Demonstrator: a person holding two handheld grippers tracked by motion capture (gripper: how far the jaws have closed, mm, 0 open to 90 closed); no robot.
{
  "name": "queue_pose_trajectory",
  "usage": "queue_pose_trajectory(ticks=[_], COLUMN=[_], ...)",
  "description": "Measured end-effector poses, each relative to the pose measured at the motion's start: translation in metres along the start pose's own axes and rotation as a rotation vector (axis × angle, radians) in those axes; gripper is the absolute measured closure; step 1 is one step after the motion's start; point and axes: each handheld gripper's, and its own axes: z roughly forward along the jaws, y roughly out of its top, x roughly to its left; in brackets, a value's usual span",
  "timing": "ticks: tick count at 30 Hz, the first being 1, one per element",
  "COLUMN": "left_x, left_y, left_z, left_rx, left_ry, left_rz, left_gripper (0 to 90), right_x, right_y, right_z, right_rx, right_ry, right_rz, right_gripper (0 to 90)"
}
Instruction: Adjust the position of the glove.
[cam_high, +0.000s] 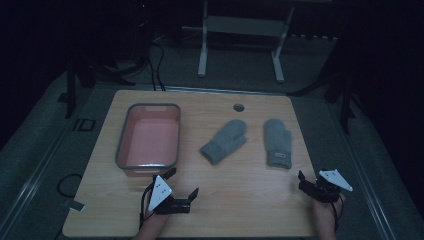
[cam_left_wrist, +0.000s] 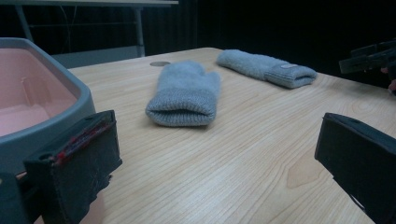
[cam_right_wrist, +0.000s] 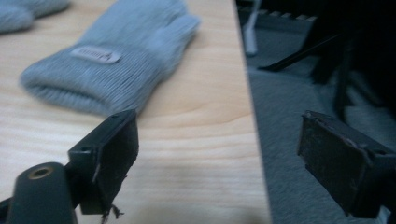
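Note:
Two grey knitted mittens lie flat on the wooden table (cam_high: 240, 195). The left mitten (cam_high: 225, 140) (cam_left_wrist: 184, 93) lies at the centre with its cuff towards me. To its right lies the other mitten (cam_high: 278, 142) (cam_right_wrist: 116, 60), which has a small label on its cuff. My left gripper (cam_high: 183, 182) (cam_left_wrist: 210, 140) is open near the front edge, beside the tray's near corner, and holds nothing. At the table's right edge my right gripper (cam_high: 311, 176) (cam_right_wrist: 224, 140) is also open and holds nothing, with one jaw over the table and the other past the edge.
A pink tray (cam_high: 147, 165) (cam_left_wrist: 74, 95) with a grey rim stands on the left half of the table and holds nothing. A small round hole (cam_high: 239, 107) is in the tabletop at the back. Grey floor surrounds the table, and a white frame (cam_high: 202, 55) stands behind it.

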Motion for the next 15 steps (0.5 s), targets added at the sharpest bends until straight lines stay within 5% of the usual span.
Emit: queue_pose_trajectory(ticks=[10, 15], left_x=[0.000, -0.003], left_y=[0.000, 0.000], left_z=[0.001, 0.000], left_rx=[0.007, 0.002], left_ry=[0.025, 0.029], left_rz=[-0.015, 0.018], left_gripper=[0.3, 0.3], right_x=[0.000, 0.005], right_y=[0.006, 0.021], right_z=[0.005, 0.005], right_rx=[0.093, 0.070], right_ry=[0.099, 0.148], right_rz=[0.025, 0.019], right_gripper=[13.6, 14.0])
